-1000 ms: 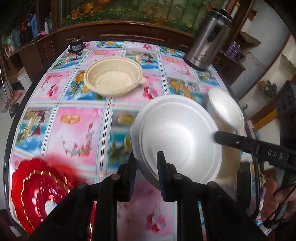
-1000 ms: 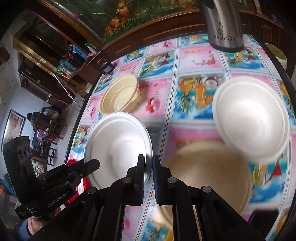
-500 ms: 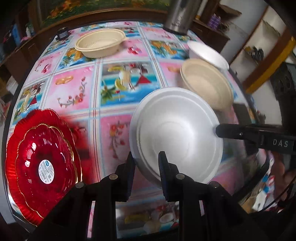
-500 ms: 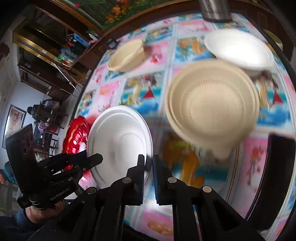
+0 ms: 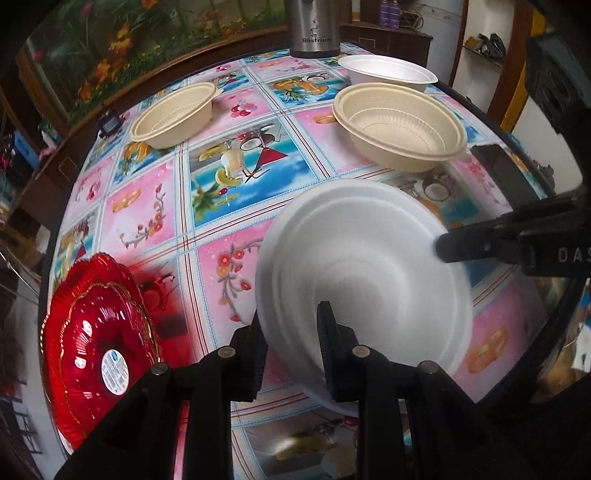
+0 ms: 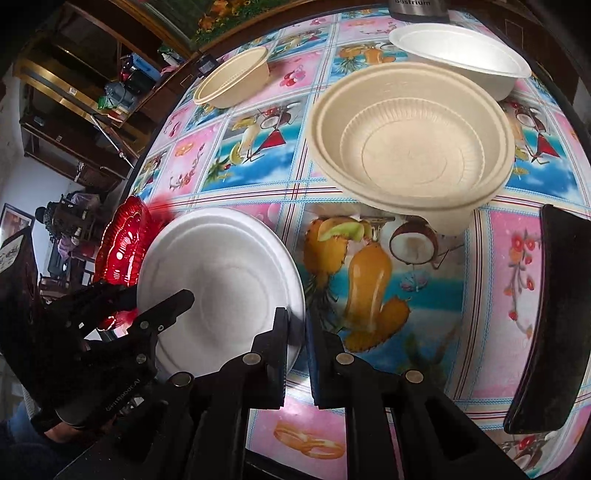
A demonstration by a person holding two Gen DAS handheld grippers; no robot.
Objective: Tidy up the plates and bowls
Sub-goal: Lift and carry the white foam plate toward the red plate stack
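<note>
A white foam plate (image 5: 369, 269) is held above the table by both grippers. My left gripper (image 5: 291, 343) is shut on its near rim. My right gripper (image 6: 295, 332) is shut on its opposite rim; the plate also shows in the right wrist view (image 6: 221, 280). A red plate stack (image 5: 92, 343) lies at the table's left front edge, partly hidden behind the white plate in the right wrist view (image 6: 122, 236). A beige bowl (image 5: 399, 129) stands at right, another beige bowl (image 5: 173, 114) at the far left, a white foam bowl (image 5: 388, 74) behind.
A steel thermos (image 5: 314, 26) stands at the table's far edge. A black phone-like slab (image 6: 543, 317) lies at the right edge. The table has a colourful patterned cloth (image 5: 236, 173). Wooden cabinets surround it.
Both grippers have carried the white plate toward the near side of the table and lower. The red plates and both beige bowls now show more fully.
</note>
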